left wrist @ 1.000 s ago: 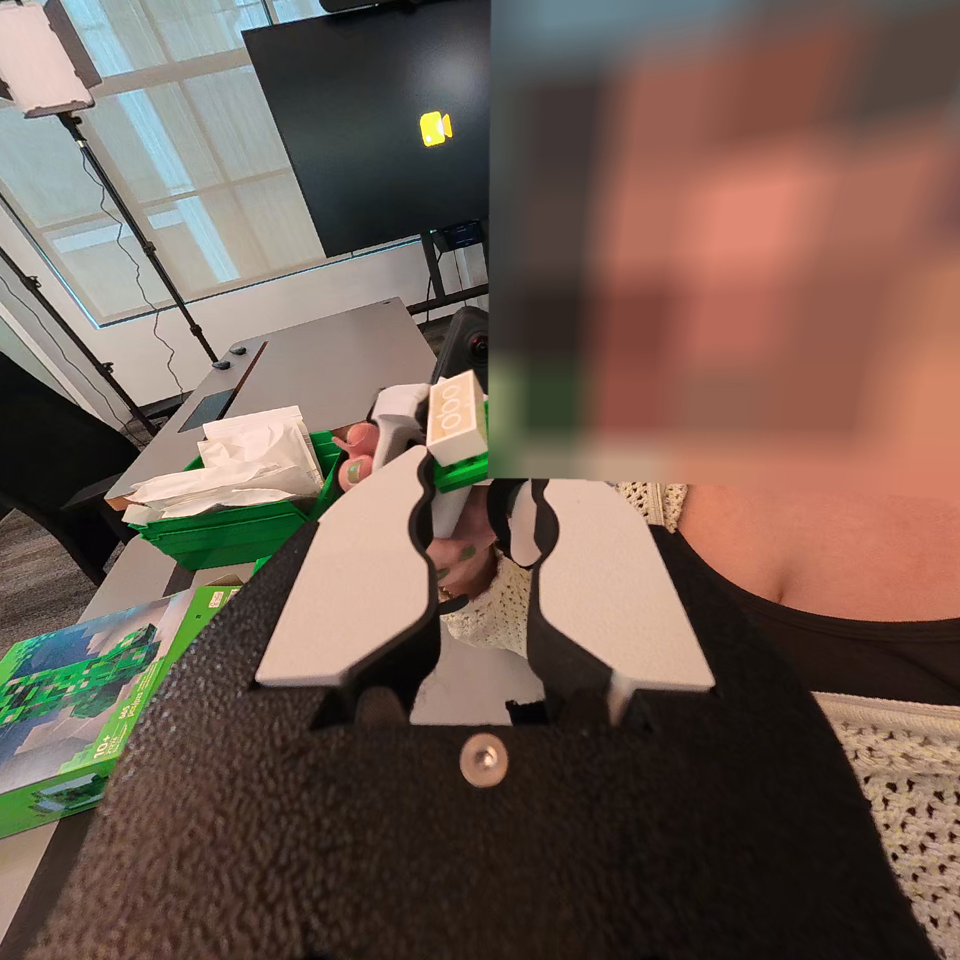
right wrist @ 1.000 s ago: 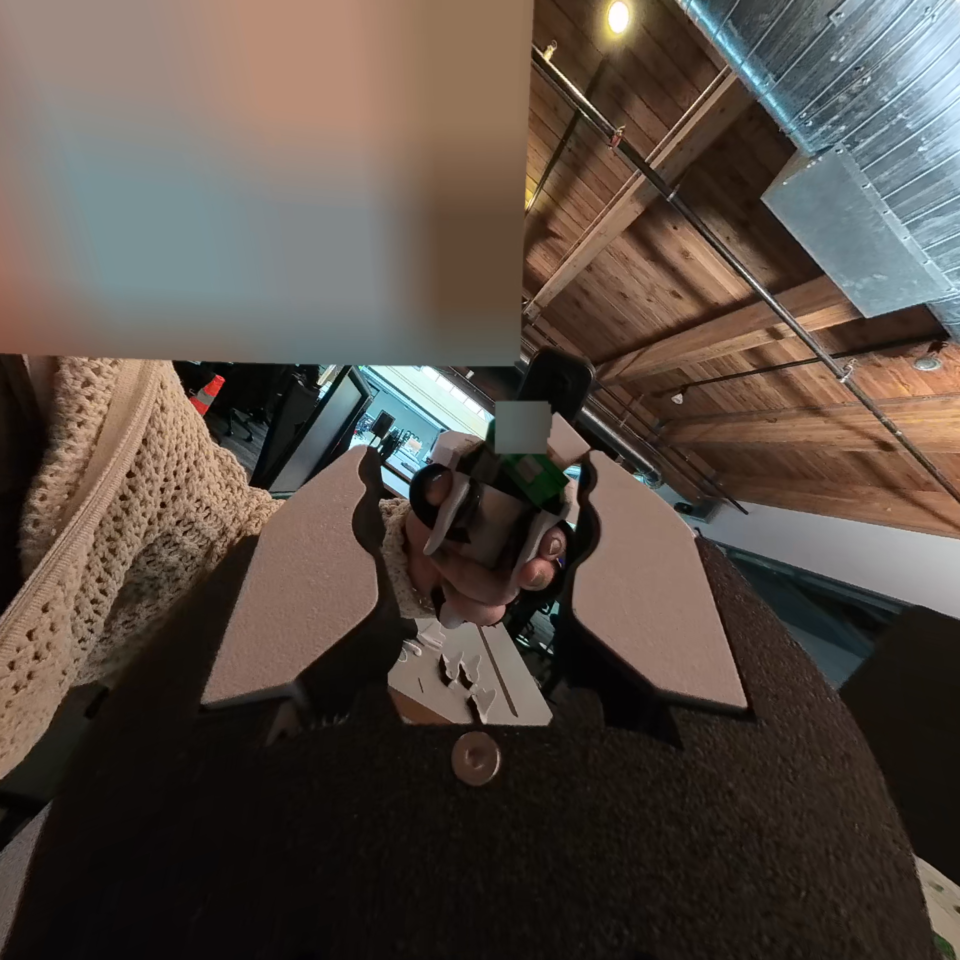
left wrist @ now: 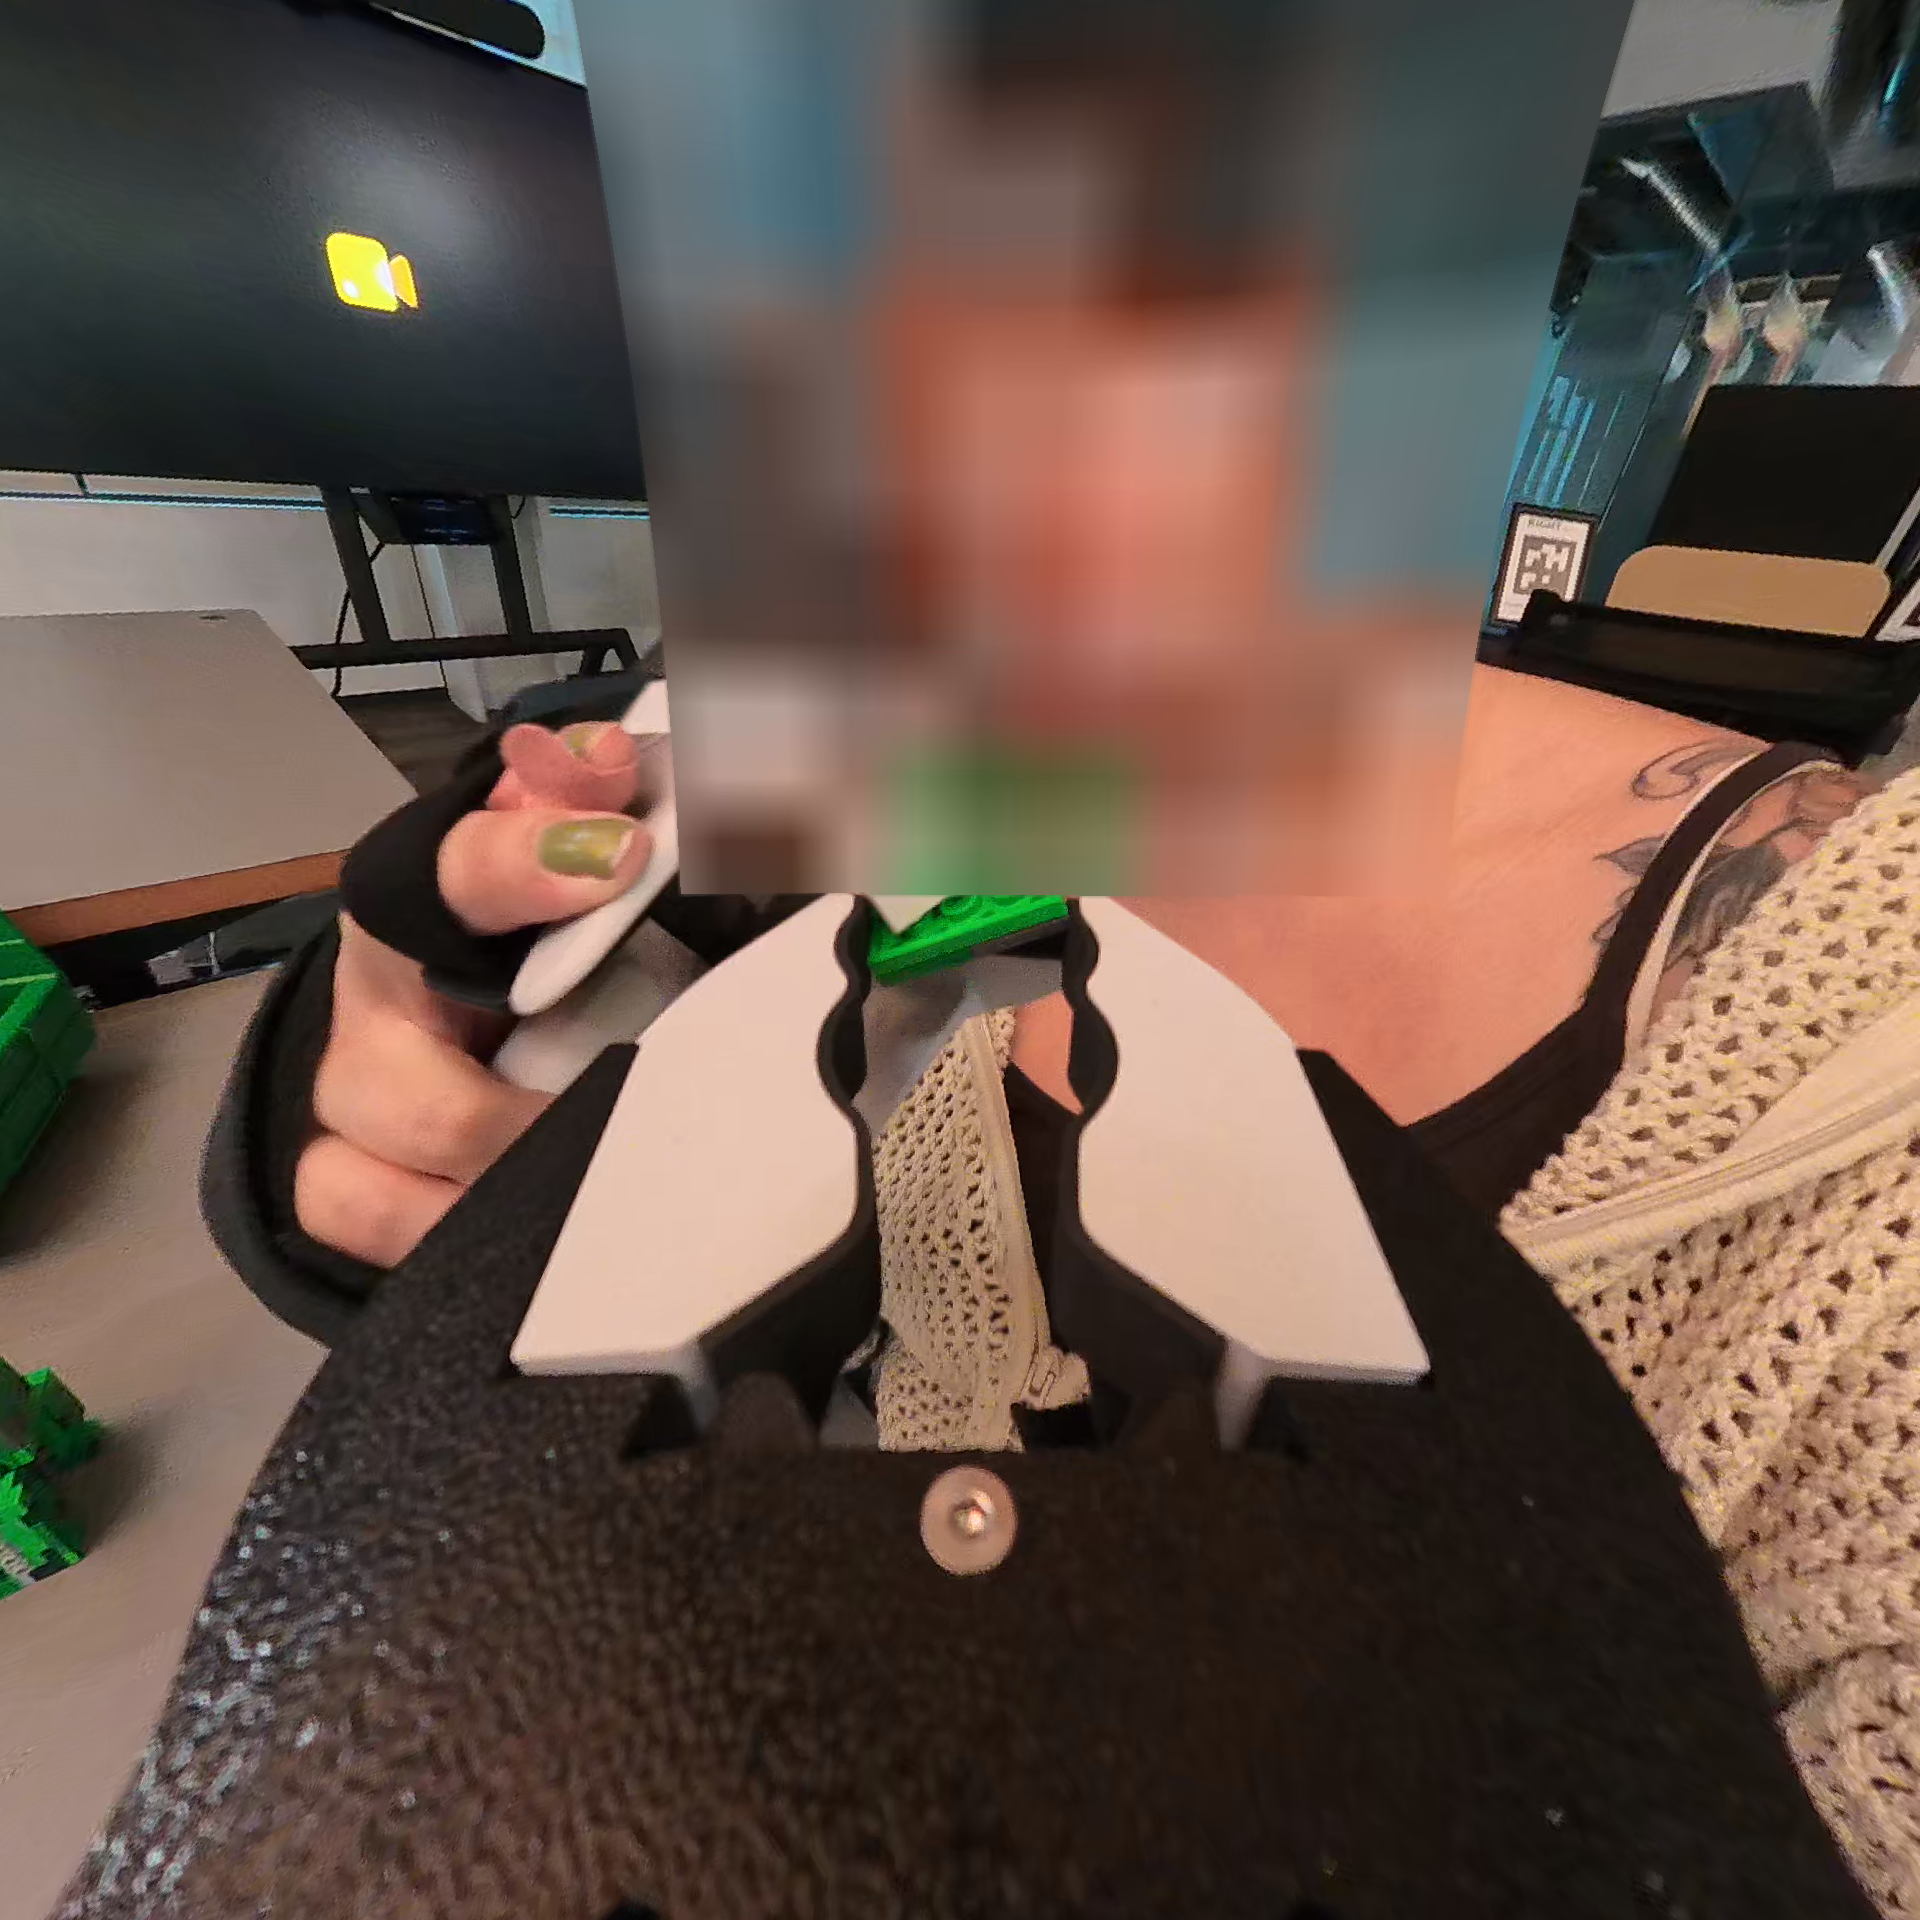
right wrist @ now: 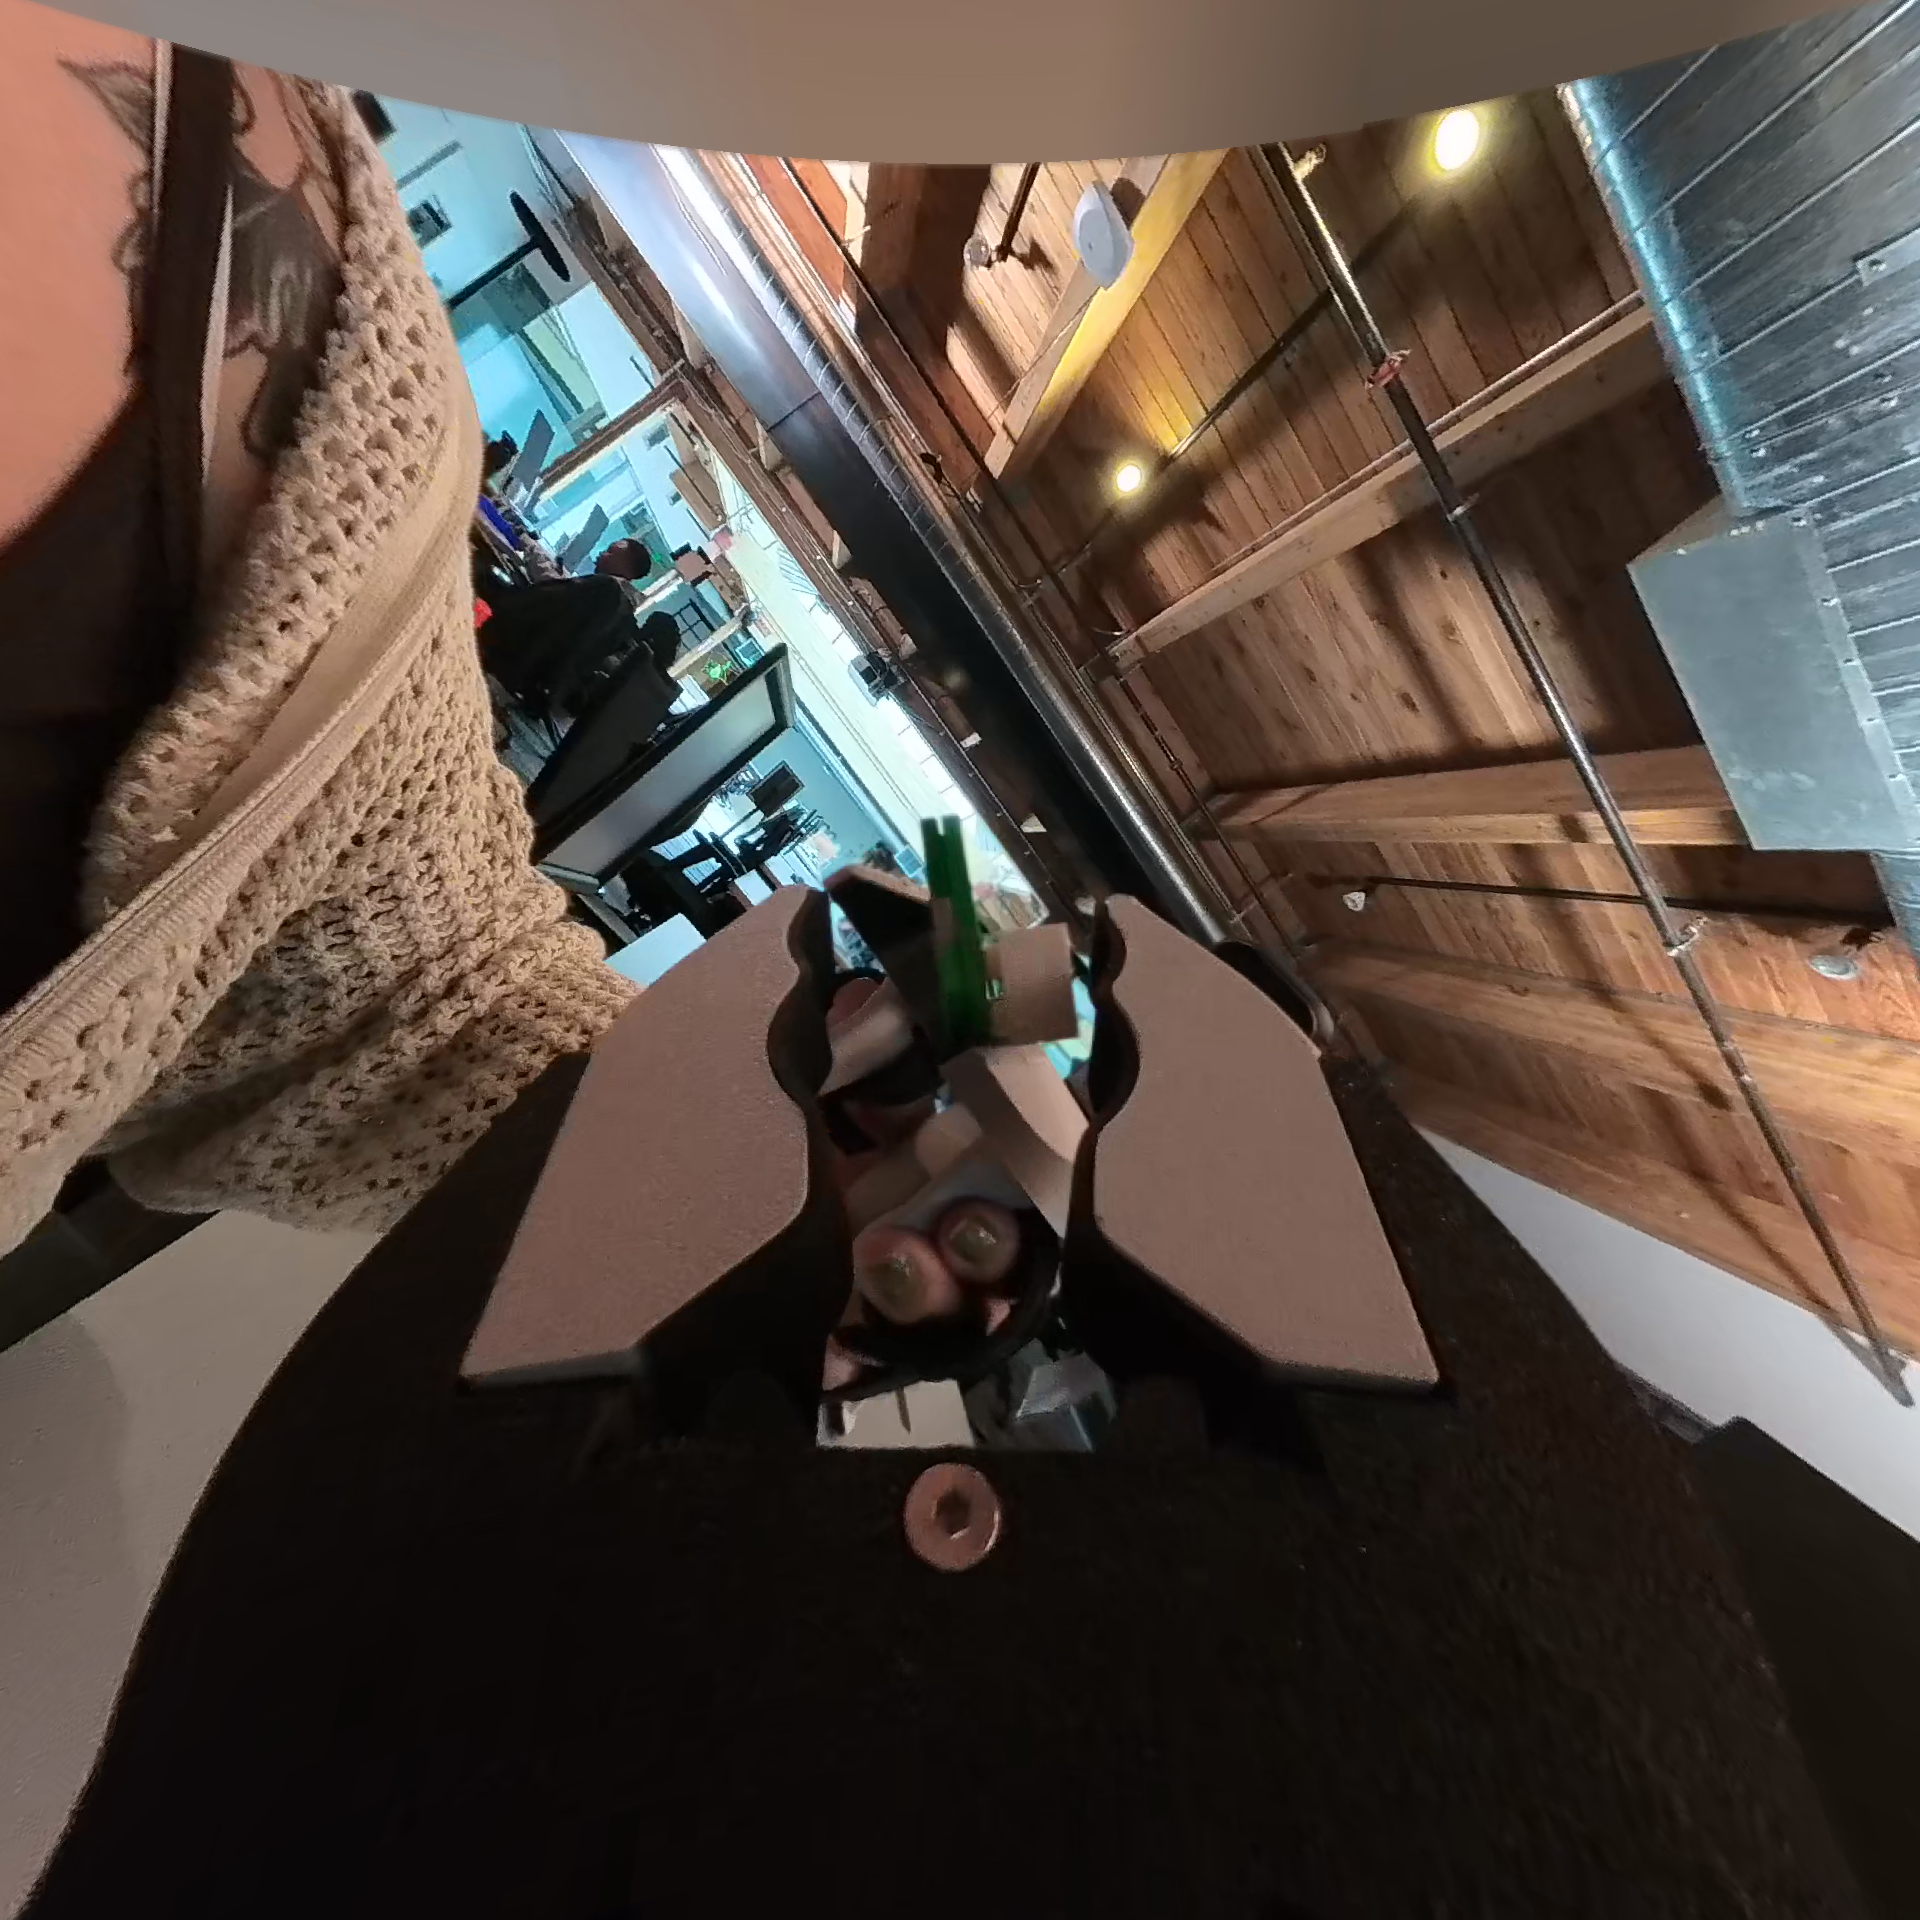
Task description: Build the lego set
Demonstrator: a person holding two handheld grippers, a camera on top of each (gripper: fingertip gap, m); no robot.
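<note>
**Both claws raised, green piece between them**

My left claw [left wrist: 961, 997] stands partly open, its jaws apart with nothing between them; only a knitted cream cardigan [left wrist: 1766, 1091] shows through the gap. Just beyond its tips sits a green lego piece [left wrist: 961, 930], its upper part hidden by a blur. I cannot tell what holds that piece. To the left, a hand [left wrist: 447, 997] in a black fingerless glove grips a white handle. Far left, on the worktop [left wrist: 114, 1299], stands a small green lego build [left wrist: 42, 1455].

My right claw [right wrist: 956, 935] is likewise partly open and empty, pointing toward a wooden ceiling [right wrist: 1351, 623]. A thin green piece [right wrist: 956, 935] shows edge-on beyond its tips.
</note>
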